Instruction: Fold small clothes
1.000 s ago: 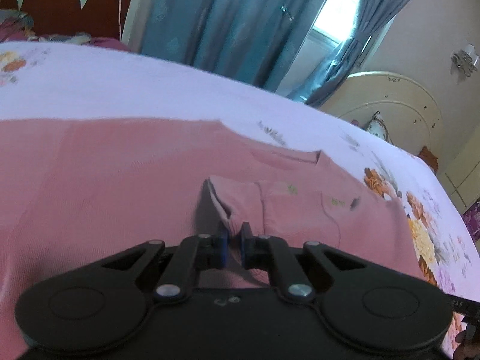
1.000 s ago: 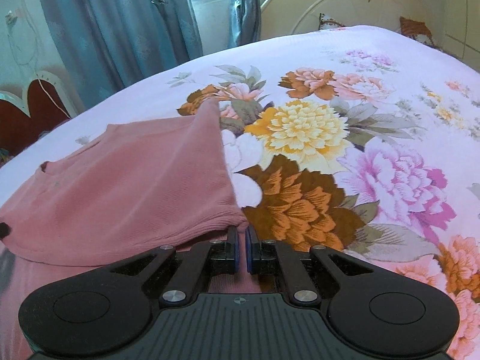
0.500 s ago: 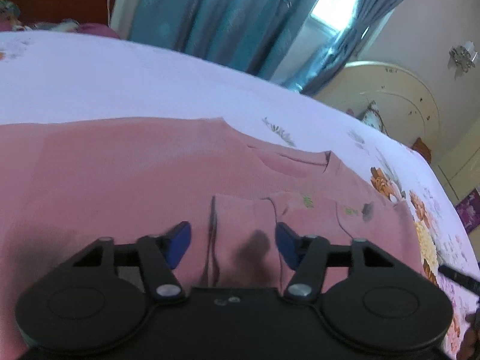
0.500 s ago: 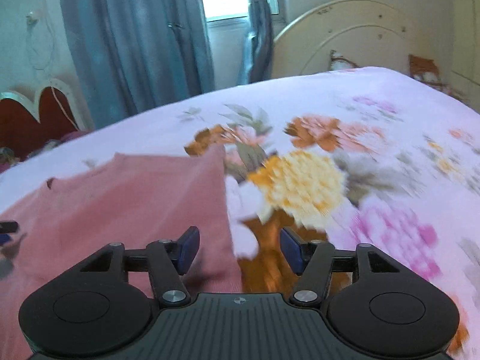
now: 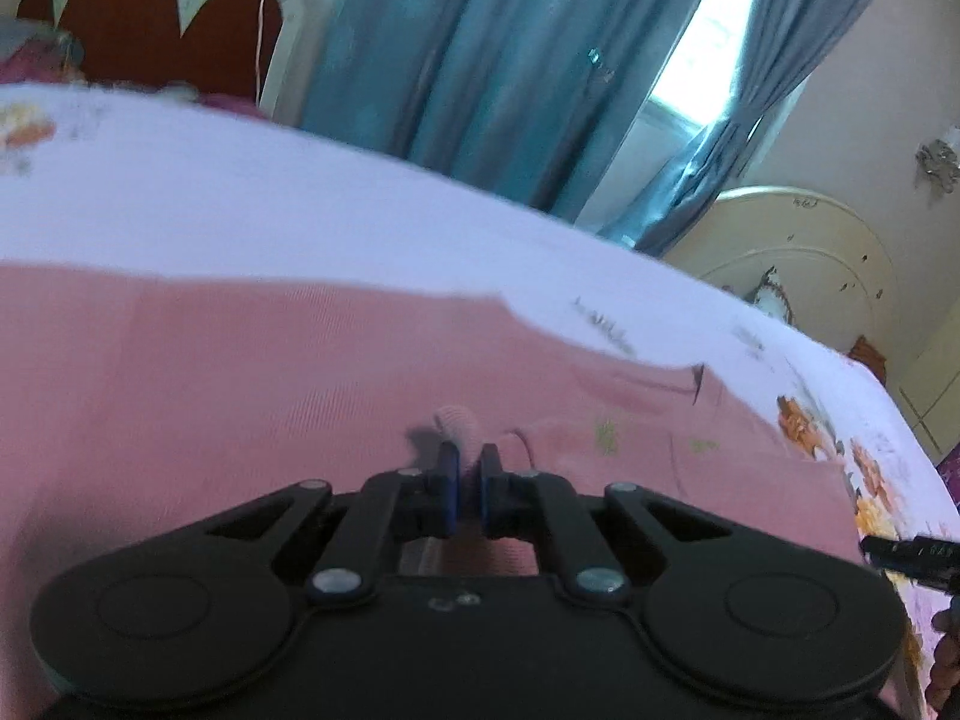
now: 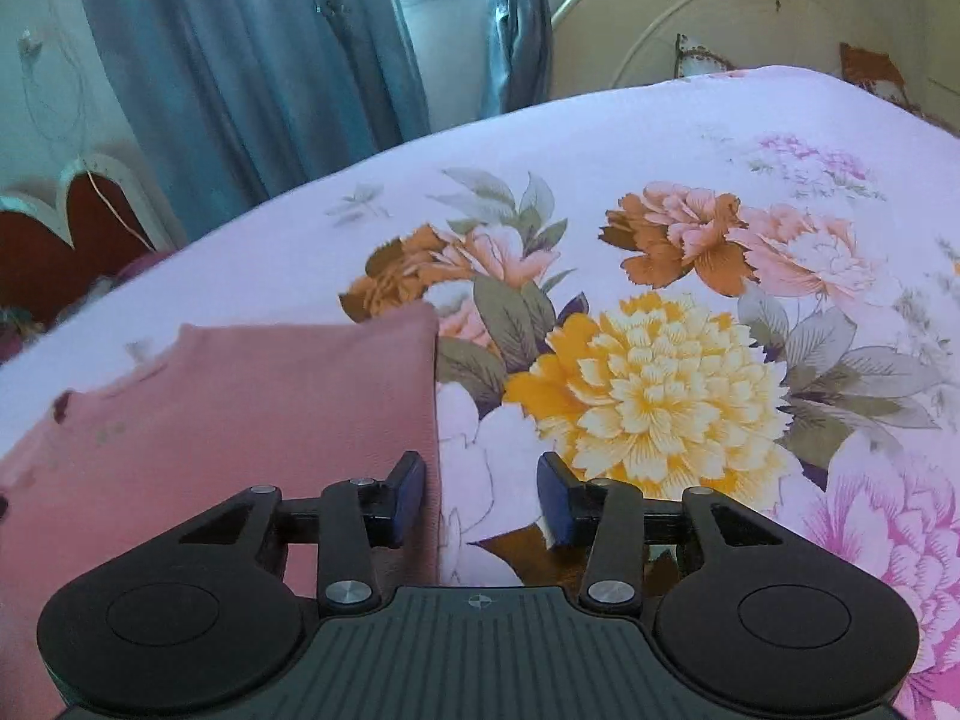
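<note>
pink shirt (image 5: 240,372) pinched by left gripper (image 5: 467,483), right gripper (image 6: 480,495) open.

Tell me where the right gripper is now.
In the right wrist view, the right gripper is open at the pink garment's right edge, above the floral bedsheet.
</note>
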Demonstrator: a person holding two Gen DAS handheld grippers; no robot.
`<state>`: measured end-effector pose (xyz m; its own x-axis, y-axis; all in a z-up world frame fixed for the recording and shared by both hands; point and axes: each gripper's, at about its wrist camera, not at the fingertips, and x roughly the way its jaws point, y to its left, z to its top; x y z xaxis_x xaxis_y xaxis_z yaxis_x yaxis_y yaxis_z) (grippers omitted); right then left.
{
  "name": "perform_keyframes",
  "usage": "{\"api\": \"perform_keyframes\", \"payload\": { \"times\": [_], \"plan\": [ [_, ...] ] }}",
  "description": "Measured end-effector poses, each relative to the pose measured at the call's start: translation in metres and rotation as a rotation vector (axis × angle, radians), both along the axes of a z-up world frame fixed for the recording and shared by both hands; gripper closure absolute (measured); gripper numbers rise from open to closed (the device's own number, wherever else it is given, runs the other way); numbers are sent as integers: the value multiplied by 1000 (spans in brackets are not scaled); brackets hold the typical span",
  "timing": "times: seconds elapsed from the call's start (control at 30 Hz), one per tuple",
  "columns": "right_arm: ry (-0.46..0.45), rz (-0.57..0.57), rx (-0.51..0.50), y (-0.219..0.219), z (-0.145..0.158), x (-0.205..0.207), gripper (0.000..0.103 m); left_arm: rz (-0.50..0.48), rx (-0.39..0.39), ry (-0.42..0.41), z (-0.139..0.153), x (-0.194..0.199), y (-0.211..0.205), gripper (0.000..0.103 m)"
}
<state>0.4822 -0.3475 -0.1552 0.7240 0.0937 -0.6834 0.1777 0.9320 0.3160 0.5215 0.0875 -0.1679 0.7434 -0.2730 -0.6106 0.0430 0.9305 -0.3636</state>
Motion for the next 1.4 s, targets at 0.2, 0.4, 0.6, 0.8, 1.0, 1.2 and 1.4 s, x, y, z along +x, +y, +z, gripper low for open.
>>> {"api": "perform_keyframes", "payload": {
  "times": [0.2, 0.4, 0.6, 0.8, 1.0, 1.2, 1.4],
  "plan": [
    [-37, 34, 38, 3, 7, 32, 60, -27, -8, 35, -6, 9, -2, 82],
    [27, 48, -103, 10, -2, 63, 100, 62, 105, 37, 2, 8, 2, 72],
    [-63, 151, -94, 49, 24, 54, 99, -23, 140, -76, 33, 1, -32, 31],
    [-16, 363, -129, 123, 7, 65, 73, -250, 273, -34, 21, 17, -114, 29],
    [18, 164, -163, 50, -2, 83, 103, -152, 295, 29, 8, 23, -55, 32],
    [50, 145, -151, 27, 2, 79, 103, -177, 321, 32, 14, 25, -60, 32],
    [72, 203, -173, 53, 6, 34, 103, -288, 327, -56, 31, -8, -109, 29]
  ]
}}
